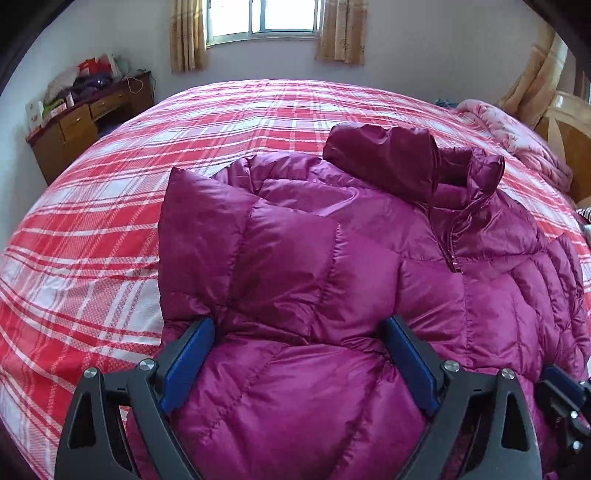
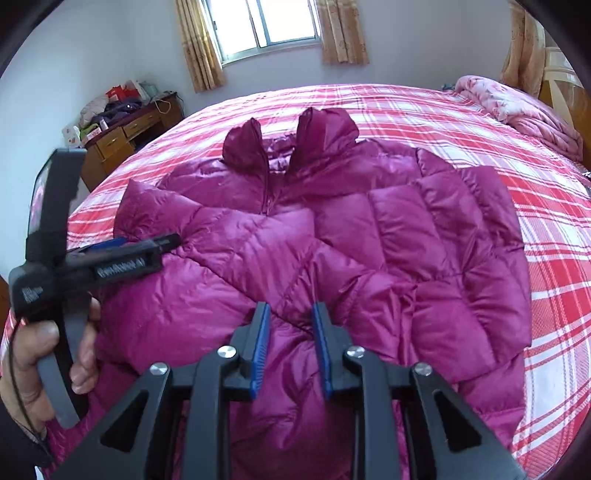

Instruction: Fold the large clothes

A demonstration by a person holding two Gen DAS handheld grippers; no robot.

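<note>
Lying front-up on the plaid bed [image 2: 424, 110] — a magenta down jacket [image 2: 332, 240], collar [image 2: 288, 147] pointing away toward the window [image 2: 273, 22], hem nearest the cameras. Running straight ahead from both tools — the jacket's long axis, marked by the zipper [image 2: 267, 192] down the middle.

Resting at the near hem, left of centre — the left tool [image 1: 299, 354], its 2 blue pads [image 1: 188, 365] spread wide apart, a broad bulge of quilted fabric sitting between them; not closing on it, so no firm hold judged. Folded in across the chest on this side — 1 sleeve [image 1: 229, 236], its cuff end up near the shoulder.

Sitting just right of the left tool, near the hem's middle — the right tool [image 2: 290, 325], pads narrowed to a small gap and pinching a ridge of the jacket's fabric. Also showing in the right wrist view — the left tool from the side, held in a bare hand [image 2: 40, 365].

Lying folded inward on the right half — the other sleeve [image 2: 461, 266].

Deciding relation for the coming move: collar lying directly ahead of both tools, along the garment's length; both tools about equally near the hem, so lifting the hem and carrying it forward toward the collar appearing the likely fold. Risk judged — slippery, puffy shell escaping the wide left tool.
</note>
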